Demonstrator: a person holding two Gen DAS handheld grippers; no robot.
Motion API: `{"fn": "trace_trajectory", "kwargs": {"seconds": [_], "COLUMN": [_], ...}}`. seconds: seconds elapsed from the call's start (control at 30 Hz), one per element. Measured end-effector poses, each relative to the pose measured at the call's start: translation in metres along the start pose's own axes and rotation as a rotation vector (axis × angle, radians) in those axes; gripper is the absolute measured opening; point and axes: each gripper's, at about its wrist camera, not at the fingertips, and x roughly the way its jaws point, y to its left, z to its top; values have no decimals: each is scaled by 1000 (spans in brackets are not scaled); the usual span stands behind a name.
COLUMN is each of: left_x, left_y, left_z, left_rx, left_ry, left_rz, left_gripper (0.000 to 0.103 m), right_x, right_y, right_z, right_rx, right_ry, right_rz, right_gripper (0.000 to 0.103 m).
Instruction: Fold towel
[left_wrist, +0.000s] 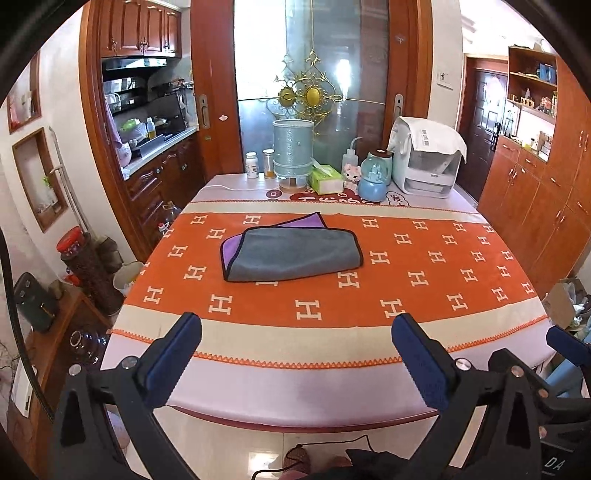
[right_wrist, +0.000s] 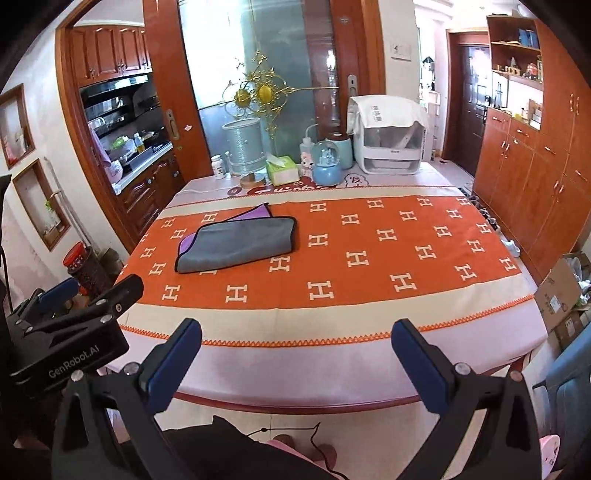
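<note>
A grey towel (left_wrist: 293, 253) with a purple underside and dark trim lies folded over on the orange H-patterned tablecloth (left_wrist: 424, 266), with purple showing at its left and far edges. It also shows in the right wrist view (right_wrist: 240, 242). My left gripper (left_wrist: 295, 332) is open and empty, held back over the table's near edge. My right gripper (right_wrist: 295, 339) is open and empty too, also at the near edge. The left gripper (right_wrist: 79, 295) shows at the left of the right wrist view. Both are well short of the towel.
At the table's far end stand a teal cylinder holder (left_wrist: 293, 151), two pill bottles (left_wrist: 252, 165), a tissue box (left_wrist: 325, 179), a blue snow globe (left_wrist: 375, 175) and a white appliance (left_wrist: 428, 158). Wooden cabinets (right_wrist: 535, 177) line the right wall. Cardboard boxes (right_wrist: 561, 295) sit at the right.
</note>
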Motion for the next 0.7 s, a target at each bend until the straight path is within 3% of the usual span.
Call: {"fn": "trace_trajectory", "kwargs": {"seconds": [0.7], "left_x": [1], "left_y": [-5], "left_z": [-4], "left_rx": [18], "left_ry": [17], "left_rz": [0], "left_gripper": [102], "right_x": [10], "right_y": [0], "right_z": [-5], "right_rx": [13], "right_ry": [53], "right_rz": [7], "right_gripper": [103]}}
